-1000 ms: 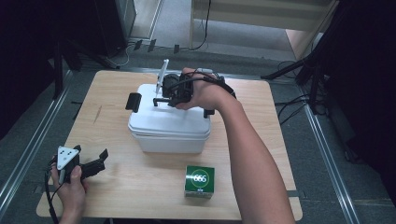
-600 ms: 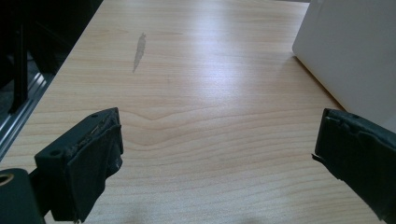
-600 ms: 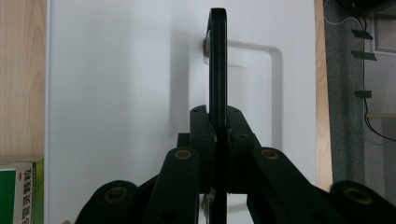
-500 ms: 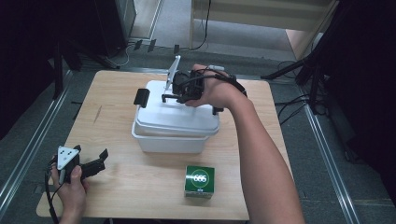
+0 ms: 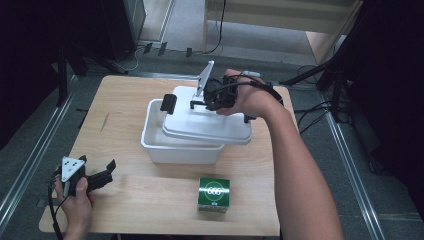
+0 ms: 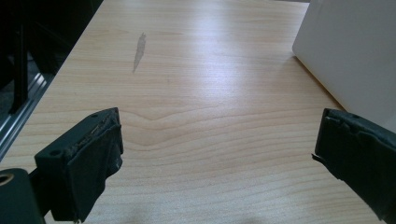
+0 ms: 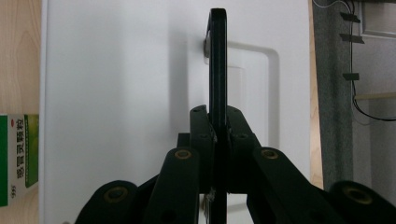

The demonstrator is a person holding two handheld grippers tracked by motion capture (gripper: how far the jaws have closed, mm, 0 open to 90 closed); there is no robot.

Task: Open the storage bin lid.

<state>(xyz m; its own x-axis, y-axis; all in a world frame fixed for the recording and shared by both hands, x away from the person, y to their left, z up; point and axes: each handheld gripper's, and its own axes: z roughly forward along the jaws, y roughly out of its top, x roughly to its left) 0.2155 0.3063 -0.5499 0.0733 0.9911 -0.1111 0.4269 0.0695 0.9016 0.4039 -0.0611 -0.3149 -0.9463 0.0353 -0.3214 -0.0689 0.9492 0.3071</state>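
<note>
Your right gripper [image 7: 218, 135] is clamped on the black handle [image 7: 217, 60] of the white lid [image 5: 207, 122], which hangs below the jaws, tilted and shifted off the white bin [image 5: 170, 145] so that the bin's near-left corner lies uncovered. The bin sits under and just in front of that gripper on the table [image 5: 125, 200]. A green box [image 5: 214, 194] stands nearer you, apart from the bin. Your left gripper [image 6: 215, 154] rests low over the table's near-left corner, jaws spread with nothing between them, the bin's wall ahead to its right.
</note>
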